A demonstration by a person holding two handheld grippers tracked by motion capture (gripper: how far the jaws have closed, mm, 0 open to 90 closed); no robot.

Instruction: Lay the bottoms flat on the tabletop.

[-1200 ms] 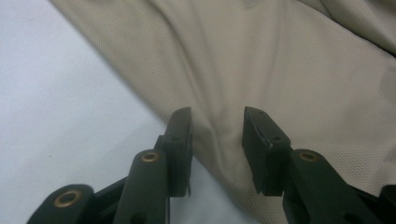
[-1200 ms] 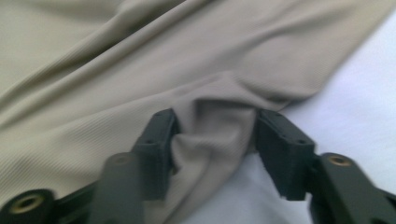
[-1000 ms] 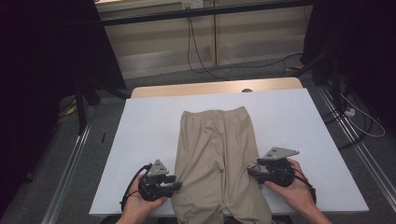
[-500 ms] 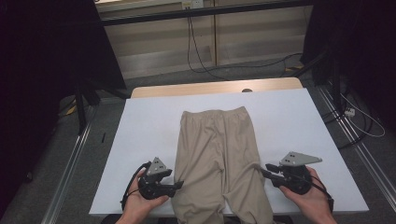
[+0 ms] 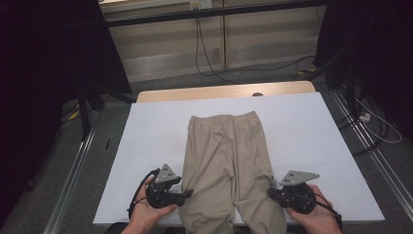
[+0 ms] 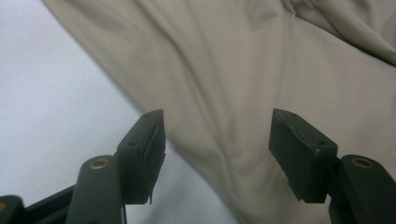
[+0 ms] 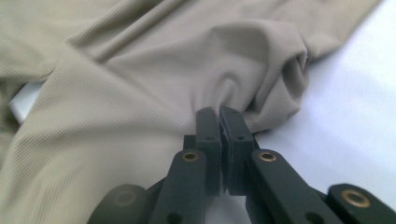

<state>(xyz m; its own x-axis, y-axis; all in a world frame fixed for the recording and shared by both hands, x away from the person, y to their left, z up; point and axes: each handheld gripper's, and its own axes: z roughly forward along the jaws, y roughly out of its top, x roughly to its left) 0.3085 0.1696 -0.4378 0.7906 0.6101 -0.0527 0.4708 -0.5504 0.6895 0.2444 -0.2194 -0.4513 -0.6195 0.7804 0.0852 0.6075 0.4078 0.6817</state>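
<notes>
**Trousers flat on the white surface, right leg pinched**

A white surface [image 5: 311, 126] stands in a dim room, with a wooden edge at its far side and cables on the floor beyond. Beige trousers [image 5: 226, 161] lie flat along the middle of it, waistband at the far end, legs running to the near edge.

The left gripper [image 5: 187, 193] sits at the outer edge of the left leg. Its fingers [image 6: 144, 149] stand apart, released, over the cloth edge without pressing it.

The right gripper [image 5: 271, 192] is at the outer edge of the right leg. Its fingers [image 7: 208, 140] have just been closing and are clenched on a fold of the trousers, the cloth bunched in front of them.
</notes>
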